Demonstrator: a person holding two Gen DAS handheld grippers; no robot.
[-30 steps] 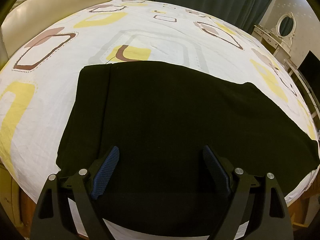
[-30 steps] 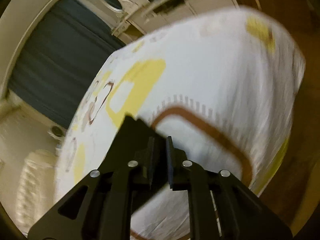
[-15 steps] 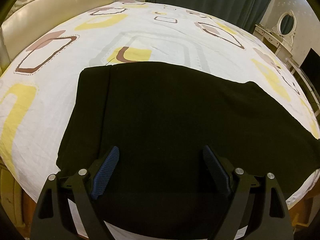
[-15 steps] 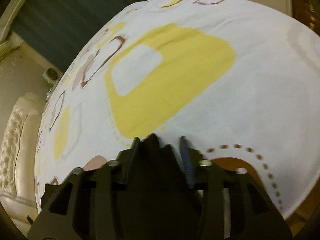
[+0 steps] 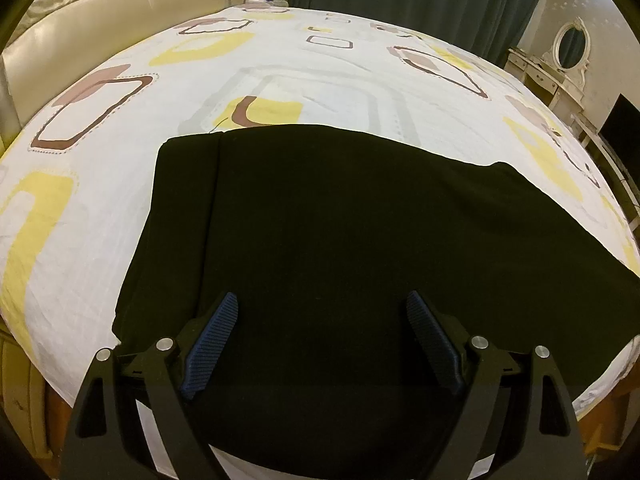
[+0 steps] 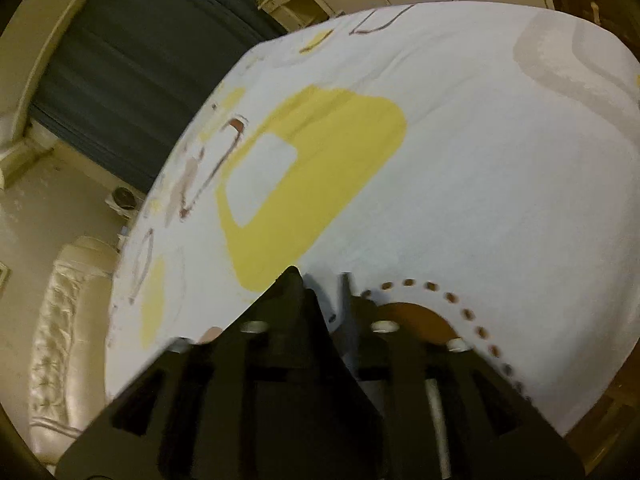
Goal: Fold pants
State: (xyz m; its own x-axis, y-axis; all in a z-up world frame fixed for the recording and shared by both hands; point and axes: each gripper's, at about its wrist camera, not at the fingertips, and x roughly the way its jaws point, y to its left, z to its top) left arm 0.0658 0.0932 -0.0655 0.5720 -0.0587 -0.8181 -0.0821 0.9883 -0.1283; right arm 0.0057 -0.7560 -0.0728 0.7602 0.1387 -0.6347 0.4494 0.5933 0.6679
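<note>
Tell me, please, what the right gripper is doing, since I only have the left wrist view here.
Observer: The right gripper looks shut on a peak of the black pants, which drape over one finger.
Operator: Thank you. What lies ahead of it?
Observer: Bare bedsheet, with a large yellow patch just beyond the fingertips.
Operator: Is that picture sharp?
Observer: No, it is blurred, so the exact pinch point is unclear.
</note>
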